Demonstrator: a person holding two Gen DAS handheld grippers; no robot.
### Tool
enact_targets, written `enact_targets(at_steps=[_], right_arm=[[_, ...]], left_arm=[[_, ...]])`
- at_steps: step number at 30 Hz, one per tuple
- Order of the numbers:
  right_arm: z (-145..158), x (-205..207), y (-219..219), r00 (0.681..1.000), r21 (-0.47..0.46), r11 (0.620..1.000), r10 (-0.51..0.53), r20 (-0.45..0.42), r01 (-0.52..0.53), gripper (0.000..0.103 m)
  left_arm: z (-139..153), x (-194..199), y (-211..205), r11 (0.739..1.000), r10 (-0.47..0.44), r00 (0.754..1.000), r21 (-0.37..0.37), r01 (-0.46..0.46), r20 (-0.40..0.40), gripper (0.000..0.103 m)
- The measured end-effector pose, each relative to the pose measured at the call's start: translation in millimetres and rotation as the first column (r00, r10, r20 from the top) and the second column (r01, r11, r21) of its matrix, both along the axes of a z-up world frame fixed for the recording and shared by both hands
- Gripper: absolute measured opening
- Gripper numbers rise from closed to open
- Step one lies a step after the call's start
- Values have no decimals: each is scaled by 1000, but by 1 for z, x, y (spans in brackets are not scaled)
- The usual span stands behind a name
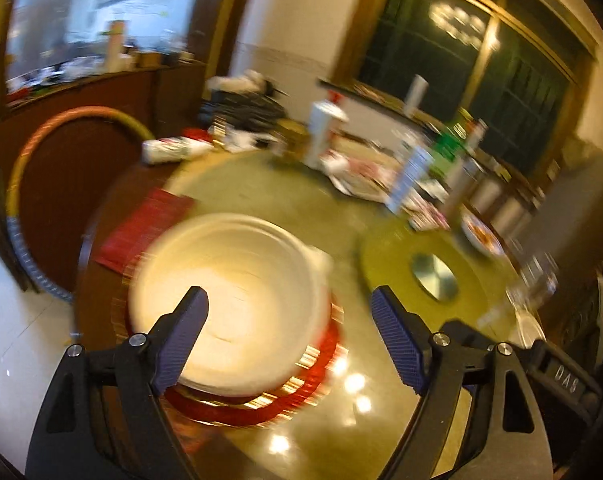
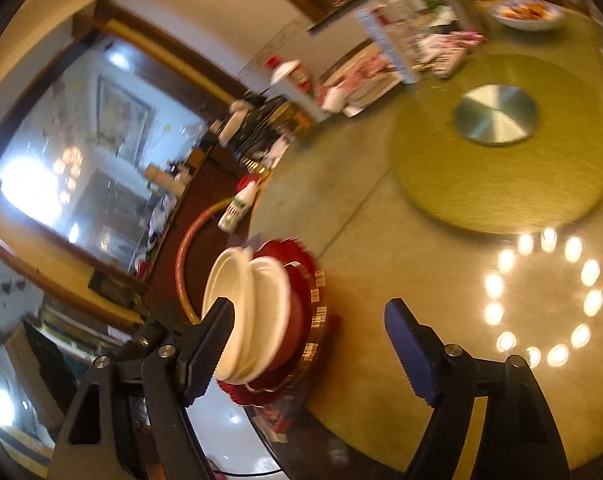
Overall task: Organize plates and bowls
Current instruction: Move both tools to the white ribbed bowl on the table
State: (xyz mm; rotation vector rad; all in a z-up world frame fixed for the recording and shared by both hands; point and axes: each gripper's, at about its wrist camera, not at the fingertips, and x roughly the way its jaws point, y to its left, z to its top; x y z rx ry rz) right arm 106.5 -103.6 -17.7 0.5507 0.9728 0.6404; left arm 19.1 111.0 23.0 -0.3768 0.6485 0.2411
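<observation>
Your left gripper point(image 1: 289, 300) has its fingers spread wide, pinching nothing, and so does your right gripper point(image 2: 309, 312). The white bowl point(image 1: 229, 276) sits on stacked white plates point(image 2: 271, 308) atop a red charger point(image 1: 321, 356), near the bench's point(image 1: 309, 432) edge.

Motion blur smears the white bowl point(image 1: 229, 296) and the red charger plate point(image 1: 301, 392) under it, so how many white pieces are stacked cannot be told. The left finger point(image 2: 205, 356) of the right gripper hides part of the stack. Far-side clutter point(image 1: 381, 168) on the table stays unreadable.
</observation>
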Motion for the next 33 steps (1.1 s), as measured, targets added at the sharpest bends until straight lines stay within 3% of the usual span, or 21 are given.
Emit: enact_targets(at_steps=[7,16,22,25,26,27,28,30,33], right_arm=[[-9,2,-93,993,9,994,-112,-41,112,81],[-4,-2,-219,943,-7,944,-330,-32,330,83],[2,-3,-273,900,-154,888,-434,24,433,82],[5,3,-309,846,-255,810,-528,75,528,84],[2,5,-322,832,-263,798,-553,38,543,84],[1,3,-332,834,-231,809,-551,21,541,84],[3,1,-340,838,-210,814,-544,46,541,83],[3,1,-353,816,-266,778,-574,64,569,84],[1,-1,-373,813,-180,797,-582,25,576,84]], left_arm=[[-20,47,-76,974,-216,970,-92,207,-108,84],[-34,87,-184,917,-398,901,-103,386,-170,84],[-37,112,-239,886,-463,865,-101,452,-194,84],[-41,124,-265,876,-482,850,-87,475,-214,84],[-42,126,-270,870,-492,843,-88,485,-219,84],[-42,128,-277,865,-500,838,-87,494,-218,84],[-42,131,-284,862,-505,836,-76,501,-216,84],[-42,138,-295,856,-514,830,-61,514,-218,84],[-45,152,-313,852,-517,826,-46,521,-227,84]])
